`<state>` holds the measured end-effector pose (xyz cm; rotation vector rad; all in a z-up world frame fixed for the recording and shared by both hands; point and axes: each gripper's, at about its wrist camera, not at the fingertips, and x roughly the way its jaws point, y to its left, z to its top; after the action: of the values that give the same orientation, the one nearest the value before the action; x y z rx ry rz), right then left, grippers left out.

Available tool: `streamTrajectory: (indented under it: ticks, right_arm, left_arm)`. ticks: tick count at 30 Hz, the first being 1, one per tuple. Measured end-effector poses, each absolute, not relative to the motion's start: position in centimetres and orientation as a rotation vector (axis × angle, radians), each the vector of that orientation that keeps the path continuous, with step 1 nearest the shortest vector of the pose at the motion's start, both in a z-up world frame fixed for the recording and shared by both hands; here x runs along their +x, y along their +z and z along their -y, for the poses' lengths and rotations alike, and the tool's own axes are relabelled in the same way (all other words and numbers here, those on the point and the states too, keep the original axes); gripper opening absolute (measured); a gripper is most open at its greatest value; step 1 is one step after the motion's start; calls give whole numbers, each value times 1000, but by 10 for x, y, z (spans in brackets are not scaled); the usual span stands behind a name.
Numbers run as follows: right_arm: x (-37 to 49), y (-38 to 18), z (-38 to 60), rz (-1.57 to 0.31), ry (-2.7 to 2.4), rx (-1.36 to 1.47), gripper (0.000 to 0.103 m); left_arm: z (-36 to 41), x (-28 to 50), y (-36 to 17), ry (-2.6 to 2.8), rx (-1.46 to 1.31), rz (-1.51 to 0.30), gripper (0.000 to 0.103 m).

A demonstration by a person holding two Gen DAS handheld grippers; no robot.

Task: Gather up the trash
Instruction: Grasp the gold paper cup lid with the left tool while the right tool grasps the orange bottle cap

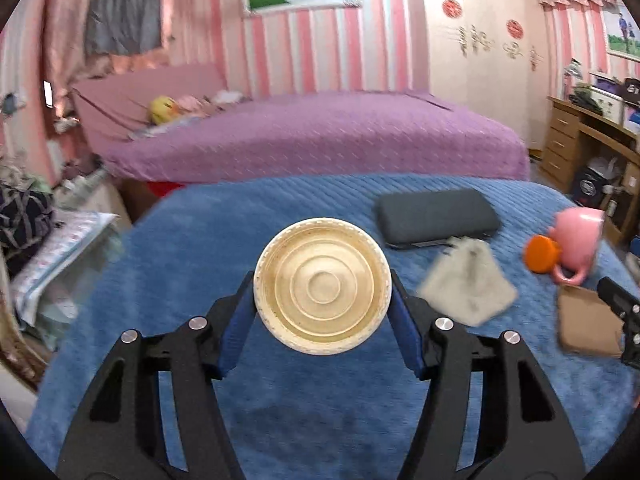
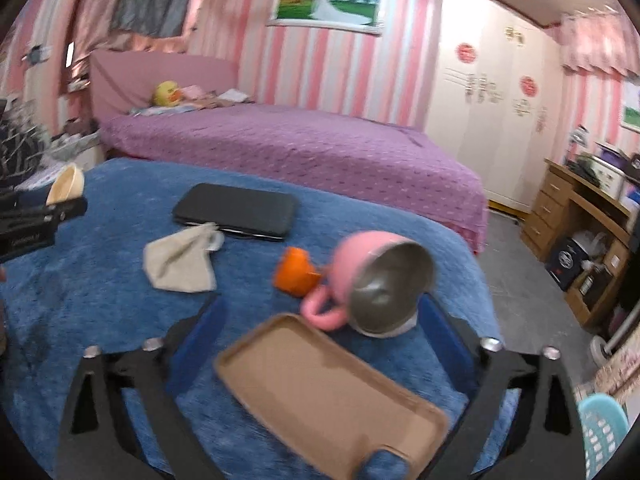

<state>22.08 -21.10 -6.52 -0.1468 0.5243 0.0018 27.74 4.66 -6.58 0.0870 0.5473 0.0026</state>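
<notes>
The left gripper (image 1: 322, 312) clamps a cream paper bowl (image 1: 322, 286) between its blue pads, bottom toward the camera, lifted above the blue blanket (image 1: 208, 248). The right gripper (image 2: 320, 332) stands wide around a brown tray (image 2: 328, 396) — whether its pads touch the tray I cannot tell. Just beyond lies a tipped pink mug (image 2: 372, 280), touching an orange cup (image 2: 294, 272). A beige cloth (image 2: 180, 260) overlaps a black case (image 2: 236, 210) — both farther back on the blanket.

right gripper (image 2: 316, 320) spread over tan tray (image 2: 332, 396), tipped pink mug (image 2: 376, 280), blue blanket (image 2: 80, 280)
</notes>
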Motion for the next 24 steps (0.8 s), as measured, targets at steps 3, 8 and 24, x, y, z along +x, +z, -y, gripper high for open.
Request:
streamTrajectory:
  ticks: [3, 8, 24]
  right_arm:
    - [235, -65, 190, -564, 53, -176, 66]
    - [264, -70, 172, -627, 72, -225, 50]
    - [314, -81, 181, -701, 18, -236, 35]
  left_arm:
    - [-59, 283, -72, 17, 32, -565, 61]
    - [-60, 286, -80, 4, 38, -579, 61]
    - [-61, 287, -86, -32, 14, -591, 61]
